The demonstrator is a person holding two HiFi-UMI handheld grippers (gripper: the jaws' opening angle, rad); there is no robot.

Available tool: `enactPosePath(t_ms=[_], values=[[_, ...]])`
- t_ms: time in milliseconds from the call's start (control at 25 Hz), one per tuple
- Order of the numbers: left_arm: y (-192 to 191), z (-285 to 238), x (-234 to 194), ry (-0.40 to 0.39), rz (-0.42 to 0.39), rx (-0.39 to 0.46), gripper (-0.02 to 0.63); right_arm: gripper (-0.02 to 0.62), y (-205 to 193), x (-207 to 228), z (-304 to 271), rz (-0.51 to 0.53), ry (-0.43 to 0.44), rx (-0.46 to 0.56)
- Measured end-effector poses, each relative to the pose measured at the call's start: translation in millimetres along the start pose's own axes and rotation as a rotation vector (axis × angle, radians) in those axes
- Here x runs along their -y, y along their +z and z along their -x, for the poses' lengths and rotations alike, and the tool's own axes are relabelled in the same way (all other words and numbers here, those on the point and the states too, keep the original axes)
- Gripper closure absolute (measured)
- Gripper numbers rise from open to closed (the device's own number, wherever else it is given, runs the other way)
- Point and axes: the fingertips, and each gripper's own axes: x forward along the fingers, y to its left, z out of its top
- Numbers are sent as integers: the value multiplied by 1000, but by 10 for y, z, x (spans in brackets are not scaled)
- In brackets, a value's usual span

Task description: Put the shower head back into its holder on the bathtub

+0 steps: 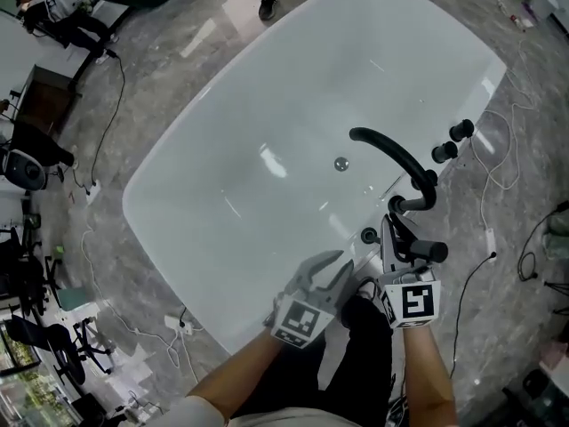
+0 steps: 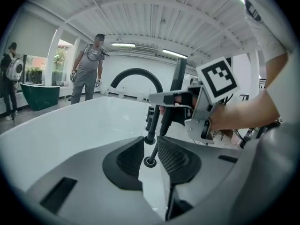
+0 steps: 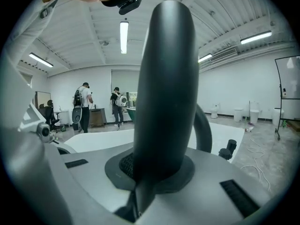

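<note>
Clamped in the right gripper [image 3: 157,172] above the glossy white oval bathtub's [image 1: 222,194] right-hand rim, the matte black cylindrical shower head [image 3: 164,78] wanted a slow, plumb descent into the small black ring holder [image 1: 370,235], while the left gripper [image 2: 151,150] stood spread and empty.

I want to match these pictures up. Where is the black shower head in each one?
Head view: lower right, the black stick-shaped shower head sticks out sideways.
Left gripper view: right of centre, standing tilted.
Right gripper view: huge, dead centre.
Shared landmark: the curved black tap spout, in all three.
</note>
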Motion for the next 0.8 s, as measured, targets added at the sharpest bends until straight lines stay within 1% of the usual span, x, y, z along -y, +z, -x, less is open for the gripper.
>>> enactPosePath(t_ms=[80,240,480,560,640,800], values=[[-27,13,-38,-2,6,10,518,557,-155,-69,-101,15,-1,-16],[-30,-27,-145,9,23,48,523,557,-445,-175,-256,27,29,-47],[-125,-117,-490,87,55,87,589,557,-818,-239,-406,10,61,-55],[-136,-161,-571,110,73,100,600,557,-906,-274,-446,11,69,-57],[-157,-214,-608,119,68,95,601,557,-989,-291,-462,10,71,-61],[-135,-267,-624,127,62,95,601,557,-1064,-317,-493,67,95,-49]])
